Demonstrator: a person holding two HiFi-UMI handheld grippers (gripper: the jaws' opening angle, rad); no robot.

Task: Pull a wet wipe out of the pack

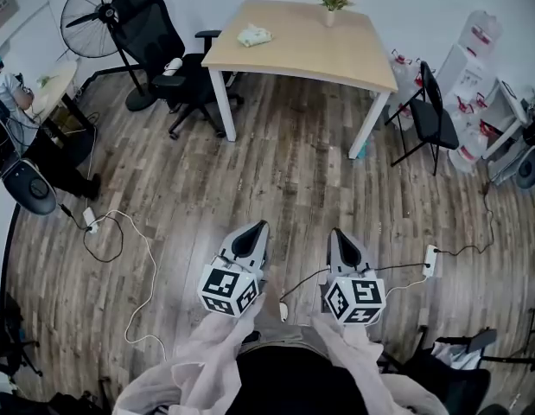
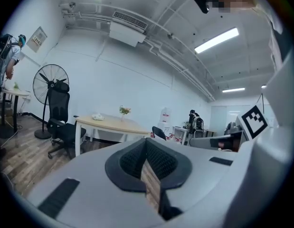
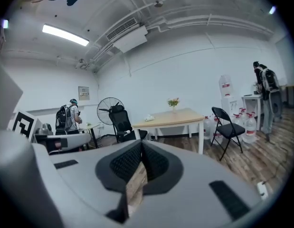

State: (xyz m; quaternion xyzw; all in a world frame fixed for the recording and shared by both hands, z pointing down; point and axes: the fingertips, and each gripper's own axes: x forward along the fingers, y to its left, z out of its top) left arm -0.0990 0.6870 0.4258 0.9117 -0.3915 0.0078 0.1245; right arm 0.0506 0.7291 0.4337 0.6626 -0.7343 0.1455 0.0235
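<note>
Wet wipes pack point(image 1: 254, 35) is nowhere near reach yet, so start from where the person stands: the left gripper point(image 1: 262, 226) and the right gripper point(image 1: 335, 233) are held out side by side in front of the body, roughly level, each with its jaws clenched tip to tip on nothing. To my eye the step in hand is simply the approach. Doing it well means walking up to the table's near edge, letting both jaws come apart on the way, and planning for one gripper to pin the pack while the other pinches the wipe at the opening. Underfoot on the wooden floor point(image 1: 276, 171) a white cable point(image 1: 133, 240) loops to the left and a power strip point(image 1: 431, 259) lies to the right; both look easy to trip on. Further on, the black office chair point(image 1: 168, 59) crowds the table's left corner, nearest the pack, and a folding chair point(image 1: 429, 111) stands off the right end. The pack lies on the table point(image 1: 336, 59) toward its left end, well apart from the flower vase point(image 1: 331, 5) at the back edge
</note>
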